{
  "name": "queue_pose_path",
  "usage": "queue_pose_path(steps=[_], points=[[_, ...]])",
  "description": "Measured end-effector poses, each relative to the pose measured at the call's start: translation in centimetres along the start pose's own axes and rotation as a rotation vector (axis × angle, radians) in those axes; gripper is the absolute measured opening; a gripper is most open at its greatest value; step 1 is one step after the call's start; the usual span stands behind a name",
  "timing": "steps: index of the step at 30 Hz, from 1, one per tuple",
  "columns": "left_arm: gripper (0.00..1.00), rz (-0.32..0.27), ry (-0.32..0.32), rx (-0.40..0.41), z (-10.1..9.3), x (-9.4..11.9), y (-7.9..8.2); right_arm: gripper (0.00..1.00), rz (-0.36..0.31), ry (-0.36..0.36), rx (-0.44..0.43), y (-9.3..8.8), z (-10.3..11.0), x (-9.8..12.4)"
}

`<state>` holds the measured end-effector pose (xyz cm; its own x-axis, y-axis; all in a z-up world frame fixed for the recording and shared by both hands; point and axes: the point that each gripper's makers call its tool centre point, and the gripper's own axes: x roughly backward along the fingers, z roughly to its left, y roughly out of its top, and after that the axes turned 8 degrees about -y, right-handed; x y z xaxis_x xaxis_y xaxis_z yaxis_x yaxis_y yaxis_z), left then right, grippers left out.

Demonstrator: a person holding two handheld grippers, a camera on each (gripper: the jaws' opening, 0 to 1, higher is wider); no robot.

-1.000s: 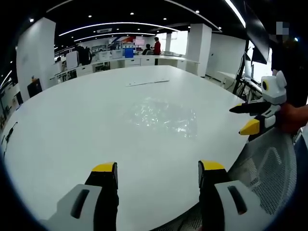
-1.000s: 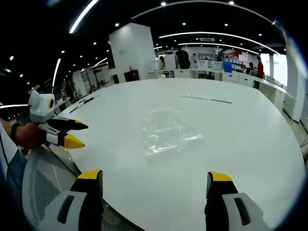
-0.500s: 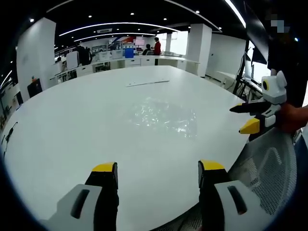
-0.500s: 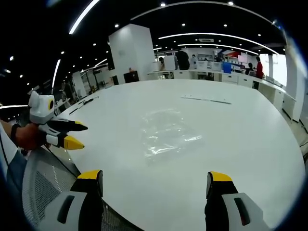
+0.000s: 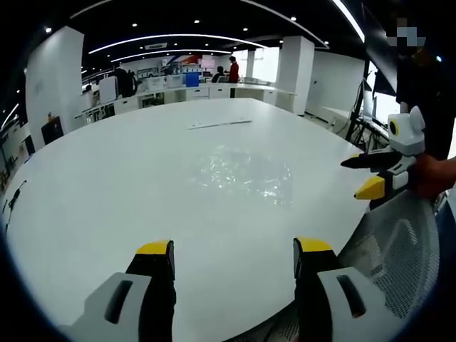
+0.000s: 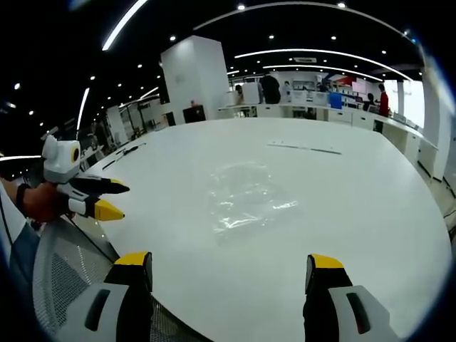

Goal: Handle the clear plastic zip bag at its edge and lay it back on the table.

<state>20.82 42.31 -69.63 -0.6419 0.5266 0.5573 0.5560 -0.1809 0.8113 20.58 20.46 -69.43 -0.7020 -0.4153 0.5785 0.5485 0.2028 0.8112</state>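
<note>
in the left gripper view the left gripper (image 5: 234, 256) sits at the near rim of the table (image 5: 107, 185), its yellow-tipped jaws standing well apart with nothing between them. the clear plastic zip bag (image 5: 246, 171) lies flat on the white top ahead of those jaws and a little to their right, well apart from them, untouched. further right in the same view the right gripper (image 5: 370, 174) hangs off the table's edge over a grey mesh chair back (image 5: 399, 263), its two fingers spread and pointed in toward the bag, held in a hand.

in the right gripper view the left gripper (image 6: 110, 198) comes in from the left, jaws parted and empty, off the table edge. the bag (image 6: 246, 196) lies ahead of the right gripper (image 6: 231, 274), slightly left of its centre line, its long axis running roughly away from the camera with the near edge crumpled and slightly raised. the right gripper's own jaws are wide open and empty. by my judgement neither gripper is clearly the nearer; both must reach forward over bare table to meet the bag's near edge.

the table is wide, white, glossy and rounded; a thin strip (image 6: 305, 148) lies on it beyond the bag. behind is an open office with white columns, desks, ceiling light lines and a few standing people.
</note>
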Motion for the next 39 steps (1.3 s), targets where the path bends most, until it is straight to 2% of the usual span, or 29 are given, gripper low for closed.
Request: queue_pose_path(steps=[35, 39], points=[[0.66, -0.008, -0.002, 0.026, 0.7, -0.2, 0.1, 0.88, -0.008, 0.002, -0.002, 0.2, 0.0, 0.1], [0.66, -0.009, -0.007, 0.014, 1.0, -1.1, 0.9, 0.88, -0.009, 0.004, 0.002, 0.3, 0.1, 0.1]])
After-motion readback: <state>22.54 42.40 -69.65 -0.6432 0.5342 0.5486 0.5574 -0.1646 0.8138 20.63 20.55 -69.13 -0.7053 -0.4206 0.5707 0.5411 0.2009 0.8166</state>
